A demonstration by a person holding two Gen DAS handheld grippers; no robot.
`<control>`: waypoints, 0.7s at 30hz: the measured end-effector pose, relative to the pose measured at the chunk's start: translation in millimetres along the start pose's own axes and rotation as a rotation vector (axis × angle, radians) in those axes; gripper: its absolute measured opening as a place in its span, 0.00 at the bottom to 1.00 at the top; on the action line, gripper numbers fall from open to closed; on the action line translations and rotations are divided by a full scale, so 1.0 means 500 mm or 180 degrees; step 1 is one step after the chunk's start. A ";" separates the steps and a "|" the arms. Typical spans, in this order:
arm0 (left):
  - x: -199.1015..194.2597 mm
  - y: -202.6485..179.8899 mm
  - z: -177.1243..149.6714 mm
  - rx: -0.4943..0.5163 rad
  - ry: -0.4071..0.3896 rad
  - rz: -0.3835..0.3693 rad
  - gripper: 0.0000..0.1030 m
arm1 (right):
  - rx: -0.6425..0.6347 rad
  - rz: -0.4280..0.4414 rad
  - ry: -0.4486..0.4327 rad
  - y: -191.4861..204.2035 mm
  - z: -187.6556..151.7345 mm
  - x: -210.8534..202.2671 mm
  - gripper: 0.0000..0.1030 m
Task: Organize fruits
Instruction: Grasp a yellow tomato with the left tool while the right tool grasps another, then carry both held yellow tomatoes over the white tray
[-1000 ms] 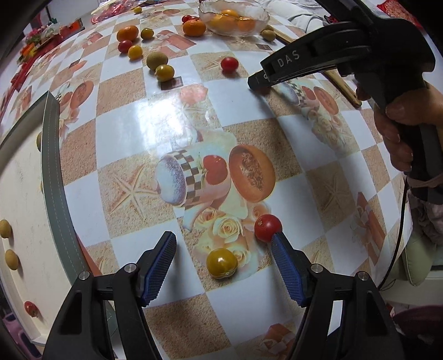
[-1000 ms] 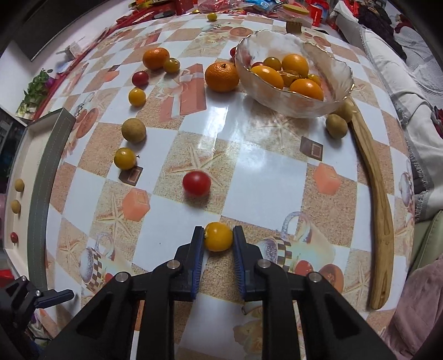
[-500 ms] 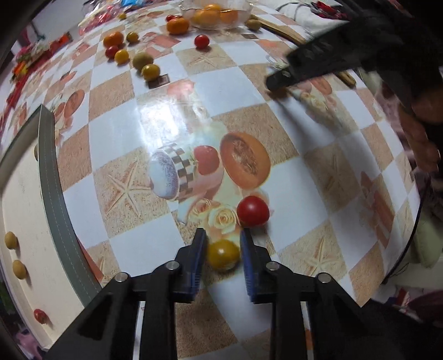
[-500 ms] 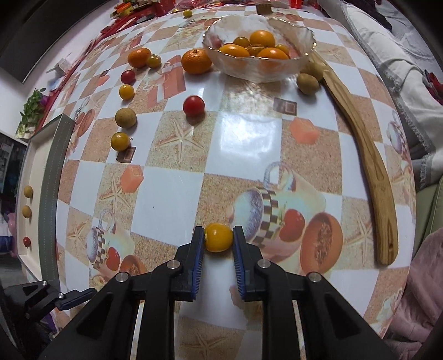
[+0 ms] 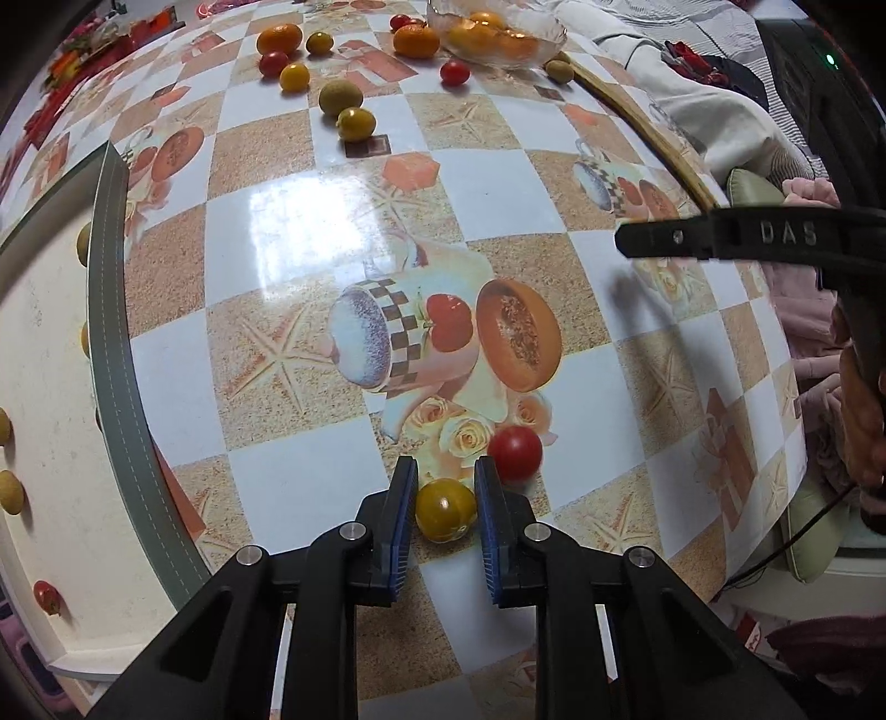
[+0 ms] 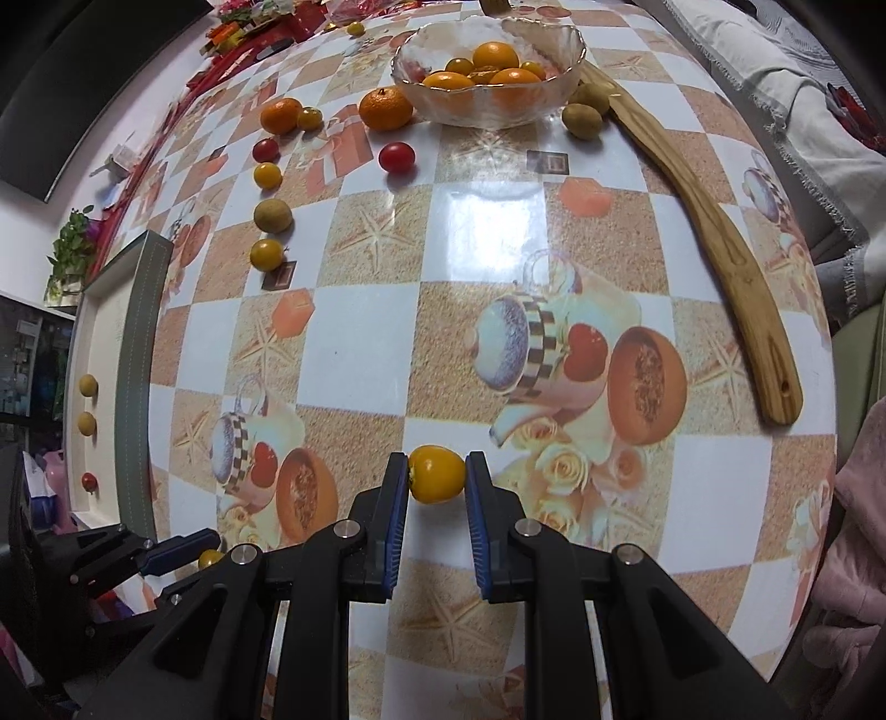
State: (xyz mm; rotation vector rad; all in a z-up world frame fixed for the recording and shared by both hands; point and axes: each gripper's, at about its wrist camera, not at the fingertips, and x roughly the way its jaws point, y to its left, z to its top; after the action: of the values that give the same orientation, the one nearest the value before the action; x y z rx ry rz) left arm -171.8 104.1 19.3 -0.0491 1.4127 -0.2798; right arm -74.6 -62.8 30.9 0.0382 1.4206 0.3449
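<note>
Left wrist view, left to right. A cream tray [image 5: 39,387] with a grey-green rim is seen at the left edge, and several small pale fruits and one red one lie in it. At bottom centre the left gripper [image 5: 441,487] is shown with its blue-padded fingers [image 5: 403,498] closed onto a yellow cherry tomato [image 5: 445,509], which is smooth, round, glossy and of a deep yellow tinged with green. The tomato is seated on the checked tablecloth [image 5: 310,471], over a printed rose motif. A red cherry tomato [image 5: 515,452], round and shiny, is seen just beside the right-hand finger, on the cloth. At the far edge, loose oranges, tomatoes and greenish fruits are scattered beside a glass bowl [image 5: 548,41] filled with orange fruit.

Right wrist view, left to right. The same tray is seen at the left, and the left gripper is partly visible at lower left. At bottom centre the right gripper [image 6: 437,476] is shown clamped on a yellow-orange tomato [image 6: 436,474], which is smooth, slightly oval and matte-glossy, and is pressed between both blue pads. Whether it is lifted clear of the cloth cannot be told. A curved wooden spatula [image 6: 714,232] is laid along the right side of the table.
</note>
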 end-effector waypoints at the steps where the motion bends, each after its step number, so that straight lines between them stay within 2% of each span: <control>1: -0.006 -0.001 0.002 0.0003 -0.0021 0.0001 0.22 | 0.0003 0.0006 0.0008 0.002 -0.004 -0.002 0.22; 2: -0.013 0.002 -0.018 0.0002 -0.0036 -0.0002 0.22 | 0.0004 0.0010 0.0010 0.003 -0.005 -0.005 0.22; 12: -0.068 0.051 -0.023 -0.0193 -0.0229 -0.0018 0.22 | -0.0074 0.0028 0.0032 0.048 -0.012 -0.019 0.22; 21: -0.127 0.148 -0.047 -0.0504 -0.0432 0.0125 0.22 | -0.0345 0.0119 0.0031 0.153 0.009 -0.020 0.22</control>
State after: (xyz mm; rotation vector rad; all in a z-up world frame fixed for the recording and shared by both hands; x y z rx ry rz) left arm -191.0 192.6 62.2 -0.1672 1.2971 -0.1290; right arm -87.8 8.0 59.0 -0.0252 1.4101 0.4529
